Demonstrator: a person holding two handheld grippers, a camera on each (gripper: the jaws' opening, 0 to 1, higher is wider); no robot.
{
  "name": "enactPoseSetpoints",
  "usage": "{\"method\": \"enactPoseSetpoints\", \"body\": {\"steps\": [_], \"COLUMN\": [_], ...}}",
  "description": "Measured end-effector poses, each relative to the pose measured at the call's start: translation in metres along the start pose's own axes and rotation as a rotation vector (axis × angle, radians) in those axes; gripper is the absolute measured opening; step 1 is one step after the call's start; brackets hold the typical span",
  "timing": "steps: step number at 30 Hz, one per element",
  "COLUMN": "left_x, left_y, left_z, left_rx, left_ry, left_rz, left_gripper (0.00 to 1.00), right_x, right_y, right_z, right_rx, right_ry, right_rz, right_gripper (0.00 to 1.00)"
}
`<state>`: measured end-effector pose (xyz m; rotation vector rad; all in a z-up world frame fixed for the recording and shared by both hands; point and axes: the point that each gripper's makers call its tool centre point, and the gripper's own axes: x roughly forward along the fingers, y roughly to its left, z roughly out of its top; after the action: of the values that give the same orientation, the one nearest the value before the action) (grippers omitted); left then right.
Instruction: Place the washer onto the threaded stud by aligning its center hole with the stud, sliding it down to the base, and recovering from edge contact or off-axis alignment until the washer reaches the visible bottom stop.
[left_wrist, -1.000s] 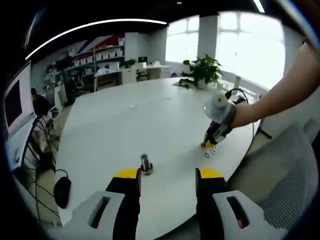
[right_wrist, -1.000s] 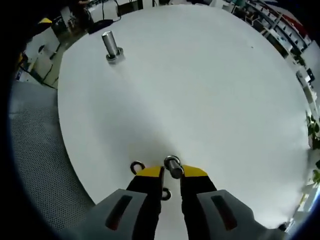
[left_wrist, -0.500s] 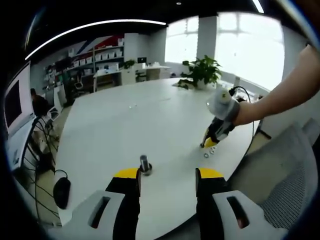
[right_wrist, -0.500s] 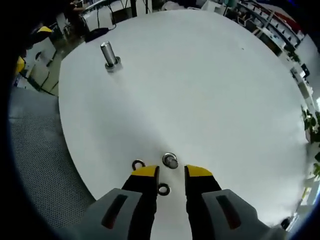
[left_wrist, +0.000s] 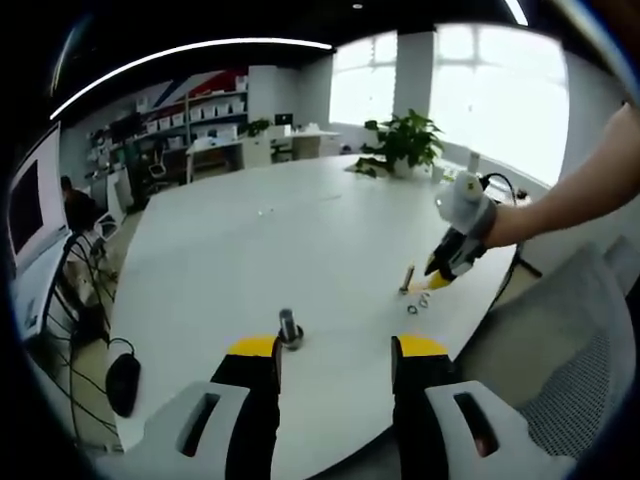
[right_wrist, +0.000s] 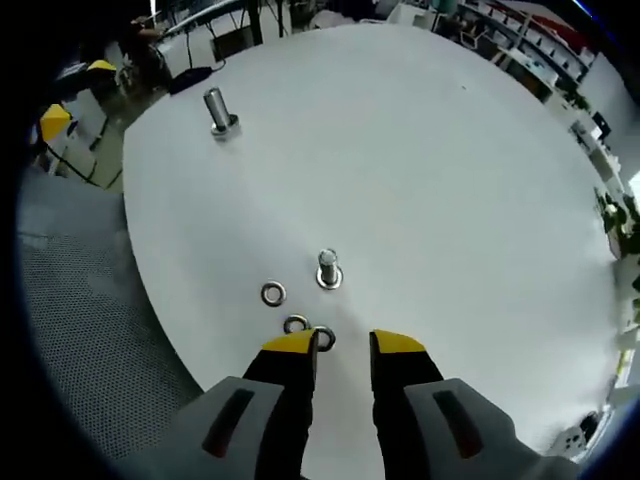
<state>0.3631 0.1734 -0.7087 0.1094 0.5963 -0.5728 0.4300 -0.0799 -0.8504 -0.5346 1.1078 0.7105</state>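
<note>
Lifted back from the counter (right_wrist: 450, 180), the right gripper (right_wrist: 342, 345) now hangs released and empty above the near stud (right_wrist: 327, 268), which stands upright with no washer on it. Three washers (right_wrist: 272, 293) lie flat just beside that stud (two of them touching, nearest the jaws). A second stud (left_wrist: 289, 328) stands just ahead of the left gripper (left_wrist: 335, 350), also released. Picking up comes next: closing on one washer's edge.
</note>
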Motion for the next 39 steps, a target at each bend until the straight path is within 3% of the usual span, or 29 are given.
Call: {"method": "enactPoseSetpoints", "body": {"steps": [6,16,35,39], "left_x": [0.000,0.004,0.005,0.006], "left_y": [-0.001,-0.004,-0.002,-0.003], "left_z": [-0.001,-0.007,-0.013,-0.014], "left_rx": [-0.003,0.022,0.032,0.044], "left_ry": [0.003,0.040,0.074,0.087], "left_rz": [-0.006,-0.021,-0.005,-0.009], "left_gripper": [0.42,0.42,0.42,0.42], "right_x": [0.002,0.007,0.013,0.014], "right_y": [-0.002,-0.003,0.004,0.004], "right_z": [-0.013,-0.016,-0.012,-0.010], "right_rx": [0.030,0.057,-0.014,-0.065], "right_ry": [-0.007,-0.037,-0.065,-0.068], "right_rz": [0.005,0.014,0.067,0.076], "right_gripper": [0.23,0.23,0.24,0.24]}}
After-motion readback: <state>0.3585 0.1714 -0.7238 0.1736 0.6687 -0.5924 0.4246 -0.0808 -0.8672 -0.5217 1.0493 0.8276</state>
